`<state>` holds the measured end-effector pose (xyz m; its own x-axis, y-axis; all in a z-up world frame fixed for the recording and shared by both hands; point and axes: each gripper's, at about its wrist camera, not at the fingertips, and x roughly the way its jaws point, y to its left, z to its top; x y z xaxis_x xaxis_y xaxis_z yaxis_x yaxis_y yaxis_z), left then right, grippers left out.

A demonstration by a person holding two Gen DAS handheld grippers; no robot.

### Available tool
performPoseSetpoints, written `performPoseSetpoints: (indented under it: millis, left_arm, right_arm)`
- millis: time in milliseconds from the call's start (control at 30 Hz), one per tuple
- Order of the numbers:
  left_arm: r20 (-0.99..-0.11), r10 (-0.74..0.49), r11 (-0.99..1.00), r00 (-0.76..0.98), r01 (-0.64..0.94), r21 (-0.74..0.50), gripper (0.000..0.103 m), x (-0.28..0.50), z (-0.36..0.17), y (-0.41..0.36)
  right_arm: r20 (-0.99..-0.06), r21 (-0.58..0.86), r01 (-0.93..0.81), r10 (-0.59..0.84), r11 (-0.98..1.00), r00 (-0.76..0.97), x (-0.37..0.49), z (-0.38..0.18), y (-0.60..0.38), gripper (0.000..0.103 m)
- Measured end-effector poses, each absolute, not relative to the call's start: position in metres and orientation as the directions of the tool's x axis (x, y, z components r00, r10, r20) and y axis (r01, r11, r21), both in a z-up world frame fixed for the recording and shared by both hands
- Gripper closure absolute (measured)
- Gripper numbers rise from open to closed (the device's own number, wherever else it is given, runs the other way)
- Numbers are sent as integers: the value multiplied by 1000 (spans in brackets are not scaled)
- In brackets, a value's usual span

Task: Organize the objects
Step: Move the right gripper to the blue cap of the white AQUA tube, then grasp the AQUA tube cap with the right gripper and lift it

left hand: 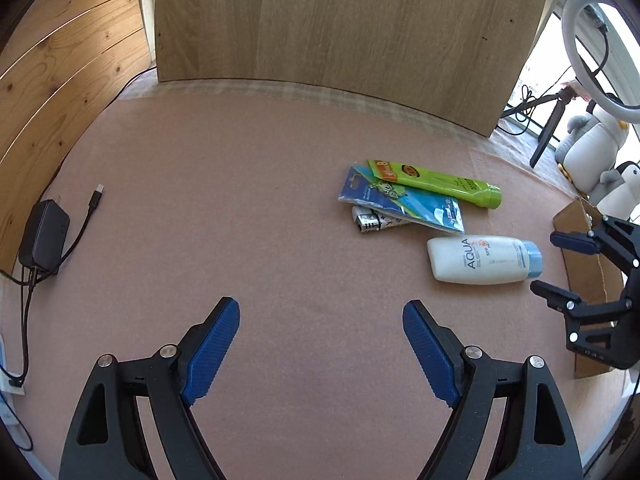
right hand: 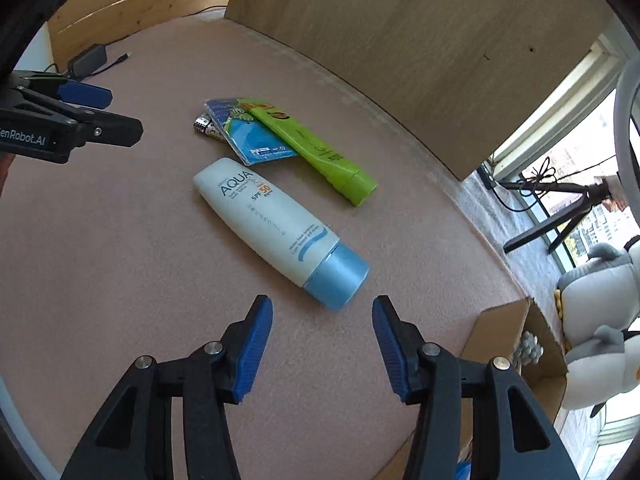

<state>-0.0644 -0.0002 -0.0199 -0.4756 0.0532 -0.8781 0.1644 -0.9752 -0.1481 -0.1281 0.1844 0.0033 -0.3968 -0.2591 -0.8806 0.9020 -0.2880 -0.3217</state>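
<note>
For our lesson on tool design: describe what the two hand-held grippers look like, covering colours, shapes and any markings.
Both the left gripper and right gripper have black plastic frames with triangular cut-outs and silver round bolts. Each finger carries a blue ribbed pad. White lettering ending "enRobot.AI" shows on the left gripper's side in the right wrist view. No cables or sleeves show.

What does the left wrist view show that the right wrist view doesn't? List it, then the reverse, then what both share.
Only the left wrist view: the left claw seen down its own open fingers, and the white ring light at upper right.

Only the right wrist view: the right claw from behind, open and empty, and the "SPF 50" print on the white Aqua bottle.

Both: the Aqua bottle, the green tube, the blue packet, the black charger, the cardboard box, the pink table cover and plush toys.
</note>
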Motion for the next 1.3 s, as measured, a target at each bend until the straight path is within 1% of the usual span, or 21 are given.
performPoseSetpoints:
  millis: [67,167,300,367,433,500,567,733,867,933,1100,1300]
  left_arm:
    - [-880,62,-972,-470,174,-161,17,-54,-21,-8]
    - [-885,67,-970,-460,180,-166,17,-41,-23,-13]
    - [-892,56,-969,-449,190,-156,17,-31,-27,-20]
    - [-893,52,-968,-446,196,-154,17,-28,-27,-24]
    - [-894,47,-968,-445,200,-151,17,-26,-27,-26]
    - [-895,40,-968,-444,206,-146,17,-24,-26,-29]
    - [-896,45,-967,-442,207,-151,17,-23,-26,-30]
    - [-897,47,-969,-440,197,-148,17,-20,-24,-26]
    - [-899,57,-969,-434,194,-155,17,-18,-26,-22]
    - [-899,70,-966,-433,196,-169,17,-17,-26,-20]
    - [-901,90,-966,-424,184,-183,17,-24,-27,-9]
    - [-906,123,-964,-405,168,-206,17,-33,-32,7]
  right_arm:
    - [-897,-346,923,-230,-166,-377,-135,-7,173,55]
    - [-933,-317,948,-171,-23,-316,-144,-27,162,55]
    - [-955,-254,966,-173,59,-240,-153,-36,156,54]
    - [-966,-208,977,-167,41,-199,-159,-36,154,55]
    - [-969,-197,980,-161,39,-188,-158,-37,155,56]
    - [-973,-173,984,-158,32,-166,-155,-37,156,63]
    - [-973,-167,986,-163,24,-161,-148,-37,158,65]
    - [-972,-152,987,-172,-51,-159,-134,-39,163,67]
    - [-973,-131,979,-169,-157,-157,-120,-40,167,67]
    - [-970,-143,969,-164,-201,-177,-108,-40,169,67]
    - [-955,-189,944,-174,-270,-241,-64,-38,170,67]
    - [-943,-177,912,-203,-369,-265,-9,-31,186,68]
